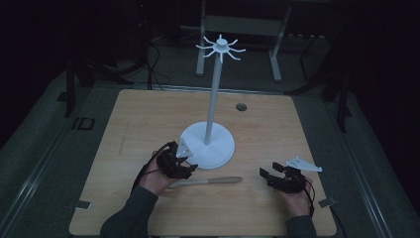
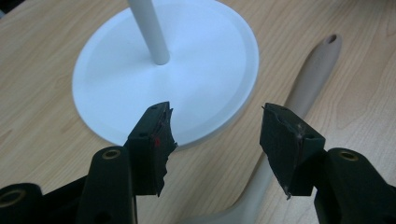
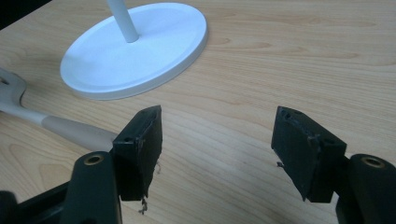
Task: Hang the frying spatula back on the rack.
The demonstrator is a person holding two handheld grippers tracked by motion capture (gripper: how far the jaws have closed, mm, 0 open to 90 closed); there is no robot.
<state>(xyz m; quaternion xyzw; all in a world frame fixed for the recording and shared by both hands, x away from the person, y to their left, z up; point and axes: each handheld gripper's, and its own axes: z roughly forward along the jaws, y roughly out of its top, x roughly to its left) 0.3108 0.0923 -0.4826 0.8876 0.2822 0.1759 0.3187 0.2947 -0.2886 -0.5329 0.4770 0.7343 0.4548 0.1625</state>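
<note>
The spatula (image 1: 208, 181) lies lengthwise between both spread-jawed grippers, handle toward the right gripper (image 1: 268, 173), left gripper (image 1: 185, 161) nearer.

The room was dark; grey floor (image 1: 39, 124) surrounded a wooden table (image 1: 148, 114), with a metal frame (image 1: 237, 25) behind it.
</note>
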